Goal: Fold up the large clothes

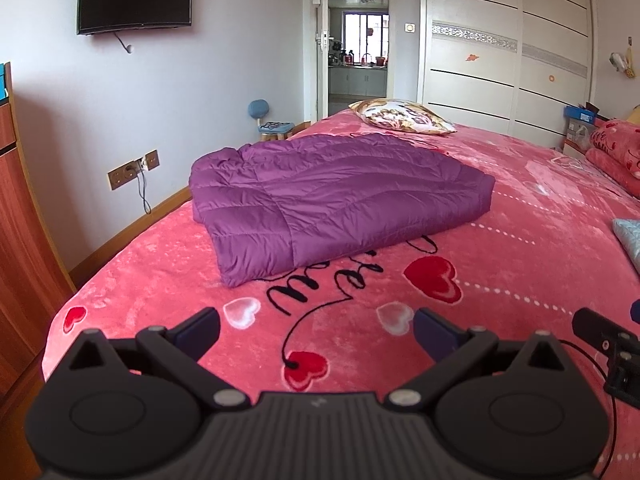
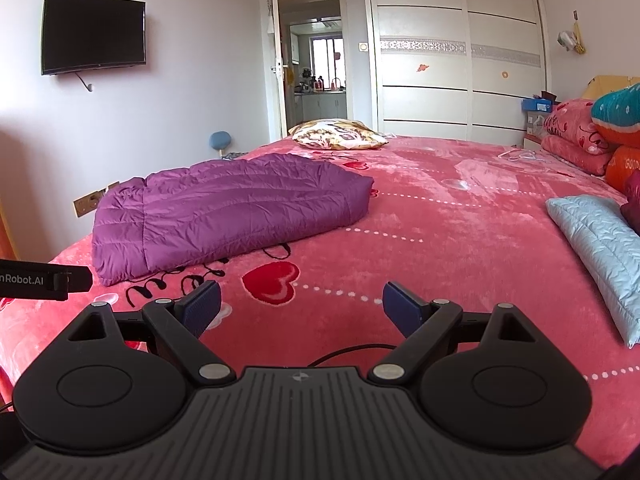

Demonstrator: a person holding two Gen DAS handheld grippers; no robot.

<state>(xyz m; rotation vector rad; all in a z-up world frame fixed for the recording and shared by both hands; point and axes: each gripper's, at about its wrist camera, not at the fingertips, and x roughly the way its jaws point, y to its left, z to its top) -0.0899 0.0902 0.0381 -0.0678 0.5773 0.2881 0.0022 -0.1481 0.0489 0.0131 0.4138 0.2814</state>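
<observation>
purple jacket [image 1: 336, 196] folded flat on bed [image 1: 500, 280], long axis left-right | left claw [image 1: 316, 334] agape, empty | right claw [image 2: 302, 306] agape, empty

A quilted purple down jacket [image 1: 332, 196] lies folded into a thick, puffy rectangle on the pink heart-print plush bed cover [image 1: 500, 264], flat and stitched in wavy horizontal channels, one corner pointing toward 6 o'clock, its bulk sitting toward 11 o'clock in the right wrist view [image 2: 228, 208].

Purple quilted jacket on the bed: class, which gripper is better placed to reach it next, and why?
Probably the left gripper. Both are open and empty, but the purple jacket lies almost straight ahead of it, whereas it sits off to the left of the right gripper.
</observation>
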